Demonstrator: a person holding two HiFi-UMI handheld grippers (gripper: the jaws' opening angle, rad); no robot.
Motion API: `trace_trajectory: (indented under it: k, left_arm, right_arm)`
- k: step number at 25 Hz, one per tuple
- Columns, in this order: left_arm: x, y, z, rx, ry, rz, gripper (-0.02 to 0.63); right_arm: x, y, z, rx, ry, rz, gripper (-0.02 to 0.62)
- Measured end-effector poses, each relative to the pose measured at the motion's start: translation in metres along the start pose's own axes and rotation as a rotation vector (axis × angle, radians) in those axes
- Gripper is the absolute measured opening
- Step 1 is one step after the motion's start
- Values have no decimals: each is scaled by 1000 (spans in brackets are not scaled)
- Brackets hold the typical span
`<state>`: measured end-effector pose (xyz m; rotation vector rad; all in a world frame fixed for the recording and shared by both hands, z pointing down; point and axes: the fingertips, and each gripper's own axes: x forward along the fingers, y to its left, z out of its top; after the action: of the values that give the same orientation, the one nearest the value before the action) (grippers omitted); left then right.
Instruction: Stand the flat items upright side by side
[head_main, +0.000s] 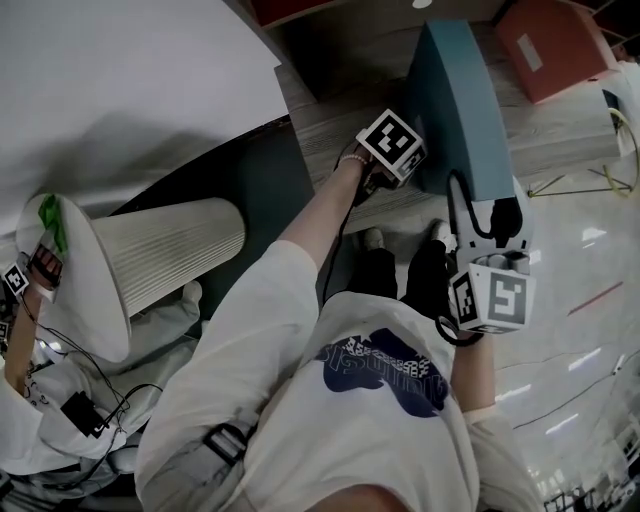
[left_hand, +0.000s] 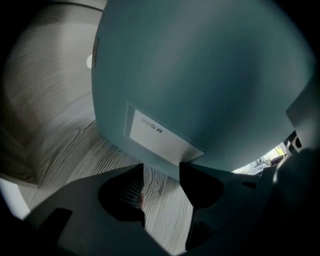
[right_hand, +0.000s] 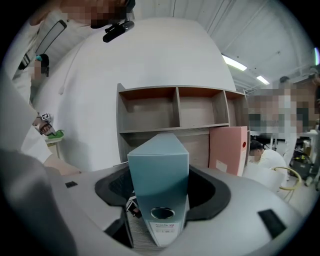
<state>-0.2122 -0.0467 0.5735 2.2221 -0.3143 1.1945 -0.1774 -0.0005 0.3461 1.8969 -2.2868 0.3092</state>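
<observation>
Gripped the teal box file at its spine with the right gripper, pads closed against both narrow flanks, finger hole and small label turned towards that camera. Found the file upright on the wood-grain surface, its length running away from the right gripper. Held the left gripper spread and empty, just beside the file's broad face, close under the white label near the lower edge, nothing but wood grain between the jaws. Saw a pink box file upright against the open shelf unit, behind the teal one and apart from it
</observation>
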Motion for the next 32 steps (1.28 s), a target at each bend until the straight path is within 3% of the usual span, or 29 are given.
trace_trajectory:
  k: [8, 20, 32]
  left_arm:
    - [17, -11, 28, 22, 25, 36, 222]
    - [59, -18, 103, -7, 40, 7, 222]
    - [88, -27, 153, 2, 47, 12, 222]
  right_arm:
    - [-3, -34, 4, -29, 6, 17, 295]
    - [24, -117, 14, -43, 40, 38, 291]
    - [34, -177, 21, -53, 26, 37, 290]
